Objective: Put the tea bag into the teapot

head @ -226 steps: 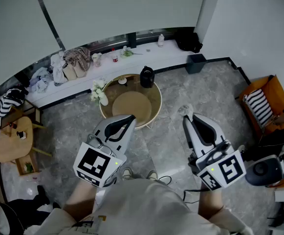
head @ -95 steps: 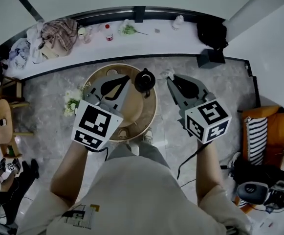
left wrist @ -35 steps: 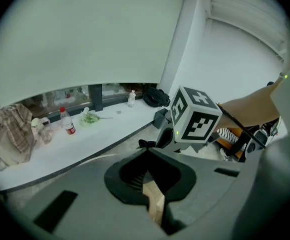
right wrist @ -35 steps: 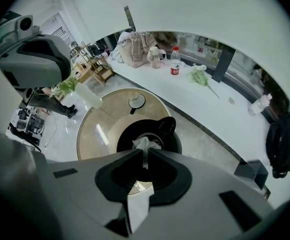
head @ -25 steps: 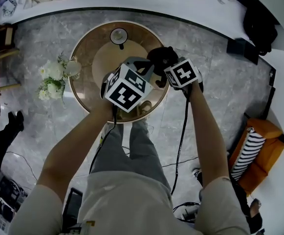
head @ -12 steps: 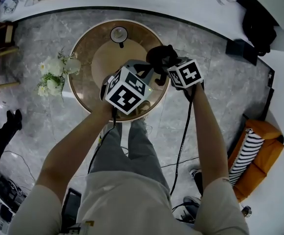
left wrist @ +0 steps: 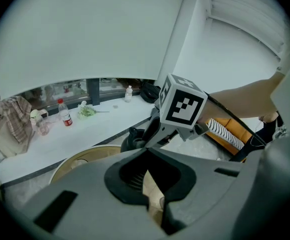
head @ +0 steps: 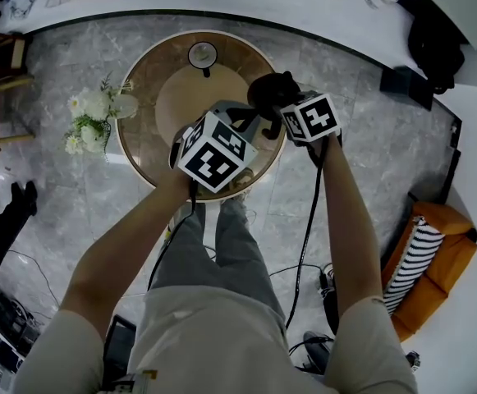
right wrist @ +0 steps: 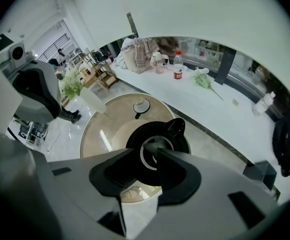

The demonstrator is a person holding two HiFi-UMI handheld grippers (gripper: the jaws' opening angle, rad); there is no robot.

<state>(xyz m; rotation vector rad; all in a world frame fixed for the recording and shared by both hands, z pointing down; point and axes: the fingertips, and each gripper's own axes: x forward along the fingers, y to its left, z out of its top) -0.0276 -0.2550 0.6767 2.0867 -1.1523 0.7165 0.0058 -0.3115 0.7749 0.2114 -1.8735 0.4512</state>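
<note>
1. The tea bag shows in no view. I judge that it probably lies inside the teapot (head: 269, 93), whose dark inside would hide it.
2. The right gripper (right wrist: 145, 151) hangs straight above the teapot's mouth and points steeply down. Its jaws have just sprung wide and then eased in a little. They stand apart with nothing between them.
3. The left gripper (left wrist: 147, 151) sits just beside the teapot, on the person's side of it. Its jaws are pressed together at the tips and grasp nothing. The pale sliver in the hollow behind the tips reads as table seen through the gap.
4. By my judgement, a tea bag is light, limp and thin-skinned, so it tears or crushes easily. It is best pinched lightly by its top edge or tag and let go low over the mouth, so that it clears the rim.
5. The teapot is black and lidless, and it stands near the edge of the round table (head: 144, 97). A pale ring sits inside its mouth, and below that all is dark.
6. Across the table from the teapot stands a small white cup (head: 203, 54), with nothing seen in it.
7. By the table edge opposite the teapot, a vase (head: 125, 105) holds white flowers (head: 90, 113).
</note>
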